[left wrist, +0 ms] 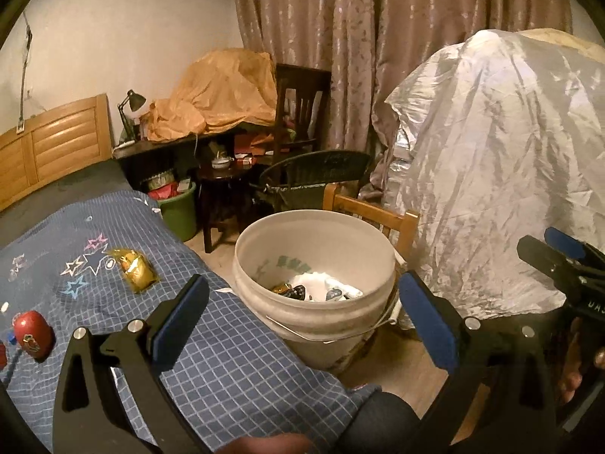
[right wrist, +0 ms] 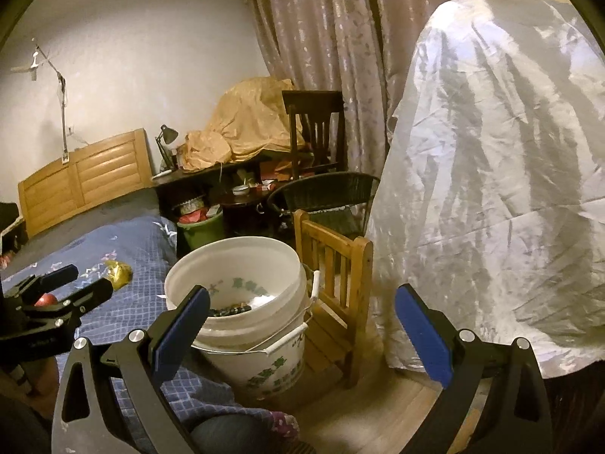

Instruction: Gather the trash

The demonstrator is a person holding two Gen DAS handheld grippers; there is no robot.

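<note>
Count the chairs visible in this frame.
3. A small light wooden chair right beside the white bucket; a dark woven chair behind it; a dark slat-back chair by the curtain. Covered piles may hide more.

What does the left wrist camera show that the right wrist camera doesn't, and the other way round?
Only the left wrist view shows the white crumpled trash inside the bucket clearly, and the whole red object on the blue checked bedspread.

Only the right wrist view shows the green lettering on the bucket's outside and the full small wooden chair beside it.

Both show the gold wrapper on the bedspread, the silver cover, and both grippers, left gripper and right gripper, open and holding nothing.
</note>
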